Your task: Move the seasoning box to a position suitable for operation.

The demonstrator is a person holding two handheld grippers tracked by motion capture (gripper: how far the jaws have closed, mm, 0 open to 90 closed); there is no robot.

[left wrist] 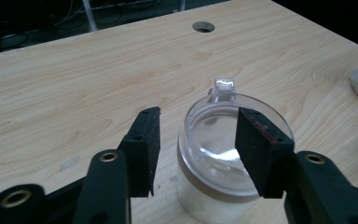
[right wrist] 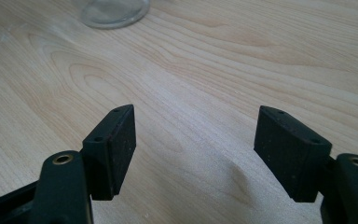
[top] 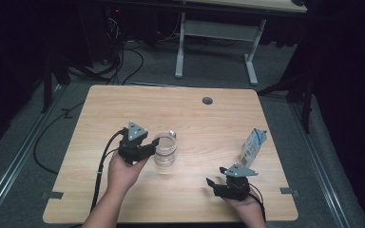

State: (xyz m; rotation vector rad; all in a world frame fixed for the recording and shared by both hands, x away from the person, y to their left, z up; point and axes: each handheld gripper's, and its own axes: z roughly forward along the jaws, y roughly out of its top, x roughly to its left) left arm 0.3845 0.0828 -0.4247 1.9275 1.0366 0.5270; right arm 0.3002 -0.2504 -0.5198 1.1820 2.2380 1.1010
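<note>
A clear glass mug with a small handle stands upright on the light wooden table, left of the table's middle and nearer the person's edge than the far one. Its handle points toward the far edge, seen in the left gripper view as a small clear loop behind the rim.

The left gripper, black with a grey 3-cornered plate on top, is held in the person's left hand just beside the mug on its left side. In the left gripper view its 2 jaws stand apart over the mug: the right-hand pad overlaps the rim from above, the left-hand pad hangs outside the glass wall over bare wood. Neither pad presses on the glass, so the jaws are spread and grip nothing; the mug sits partly between them and off to one side rather than centred.

The right gripper, also black with a grey plate, rests in the person's right hand near the table's front right corner, well apart from the mug. In the right gripper view its 2 jaws stand wide apart over bare wood, with the mug's base at the top edge.

A white and blue plastic pouch stands at the right side of the table, beyond the right gripper.
</note>
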